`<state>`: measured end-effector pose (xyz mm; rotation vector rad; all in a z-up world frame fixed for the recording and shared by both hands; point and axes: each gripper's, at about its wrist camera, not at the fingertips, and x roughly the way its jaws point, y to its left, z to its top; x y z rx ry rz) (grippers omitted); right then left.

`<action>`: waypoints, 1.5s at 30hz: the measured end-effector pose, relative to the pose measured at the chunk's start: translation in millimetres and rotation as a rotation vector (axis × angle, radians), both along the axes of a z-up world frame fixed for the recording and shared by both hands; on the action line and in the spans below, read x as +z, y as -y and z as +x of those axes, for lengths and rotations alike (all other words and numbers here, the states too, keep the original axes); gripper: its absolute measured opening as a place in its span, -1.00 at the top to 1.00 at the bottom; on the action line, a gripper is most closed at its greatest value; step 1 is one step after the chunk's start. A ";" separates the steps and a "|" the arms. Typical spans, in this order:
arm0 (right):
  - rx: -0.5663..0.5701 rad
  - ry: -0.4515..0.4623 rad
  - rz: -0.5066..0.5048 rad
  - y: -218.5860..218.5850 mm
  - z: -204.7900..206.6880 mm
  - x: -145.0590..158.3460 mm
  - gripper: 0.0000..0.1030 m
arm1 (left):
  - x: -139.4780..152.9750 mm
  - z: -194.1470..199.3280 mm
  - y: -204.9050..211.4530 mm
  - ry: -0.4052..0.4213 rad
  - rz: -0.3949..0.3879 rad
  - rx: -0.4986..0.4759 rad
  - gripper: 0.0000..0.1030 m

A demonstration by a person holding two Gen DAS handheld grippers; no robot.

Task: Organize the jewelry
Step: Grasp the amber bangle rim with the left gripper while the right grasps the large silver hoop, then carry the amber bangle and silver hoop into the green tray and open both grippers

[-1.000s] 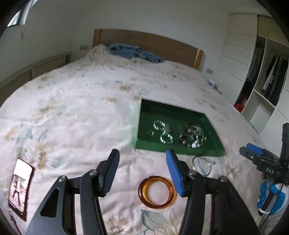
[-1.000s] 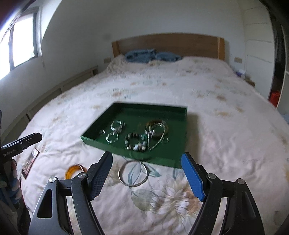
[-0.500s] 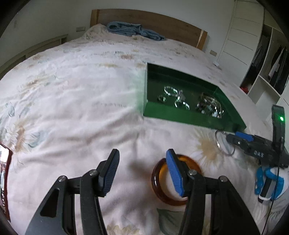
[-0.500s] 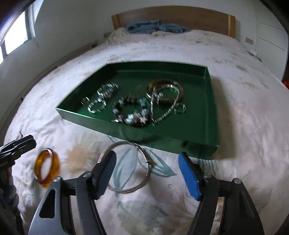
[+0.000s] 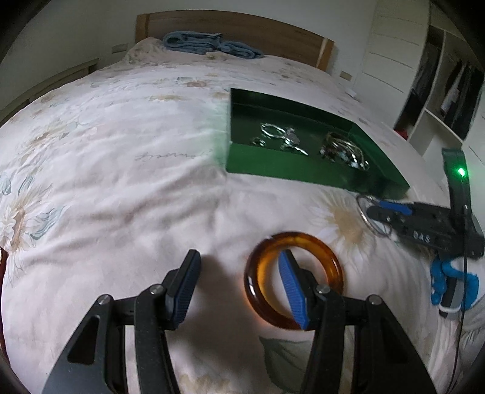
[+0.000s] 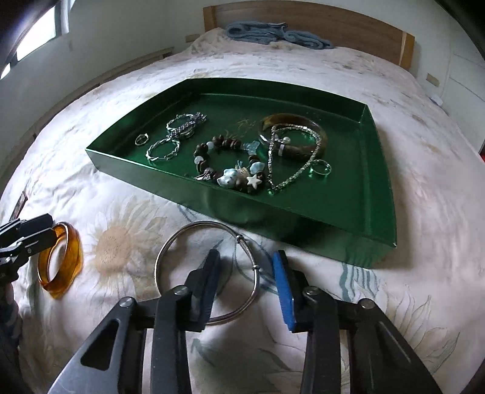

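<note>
we have the amber bangle (image 5: pixel 293 282) lying flat on the floral bedspread (image 5: pixel 121 169), a little short of the green tray (image 6: pixel 376 169). our left gripper (image 5: pixel 239 285) is spread wide over it: the blue-padded finger sits inside the ring's hole, the other finger rests well outside the ring on bare cloth, so nothing is clamped. from the right wrist view the same bangle (image 6: pixel 60 260) shows at the far left edge with the tip of the left tool at its rim.

the silver bangle (image 6: pixel 206 272) lies on the bedspread just in front of the tray's near wall. our right gripper (image 6: pixel 245 288) is parted to a middling gap, straddling the ring's right-hand rim: the black finger stands inside the loop, the blue one outside it. we cannot tell whether either pad touches the metal.

inside the tray lie a beaded bracelet (image 6: pixel 227 169) with a white star charm, a brown bangle (image 6: pixel 298 136), a silver chain draped over it, and several small rings.

beyond, a blue cloth (image 6: pixel 272 33) is bunched against the wooden headboard (image 6: pixel 333 21).
</note>
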<state>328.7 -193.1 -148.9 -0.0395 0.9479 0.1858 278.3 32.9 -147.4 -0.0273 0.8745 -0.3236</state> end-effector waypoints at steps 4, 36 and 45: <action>0.009 0.000 0.002 -1.2 0.0 -3.9 0.41 | -13.9 -0.4 14.2 -0.020 0.084 -0.023 0.00; 0.035 0.071 0.018 -8.6 -29.5 14.2 0.87 | -6.0 -11.7 18.8 0.022 0.110 -0.040 0.79; 0.037 0.127 0.002 -8.4 -46.5 42.0 0.87 | 21.5 -14.5 21.0 0.071 0.113 -0.028 0.81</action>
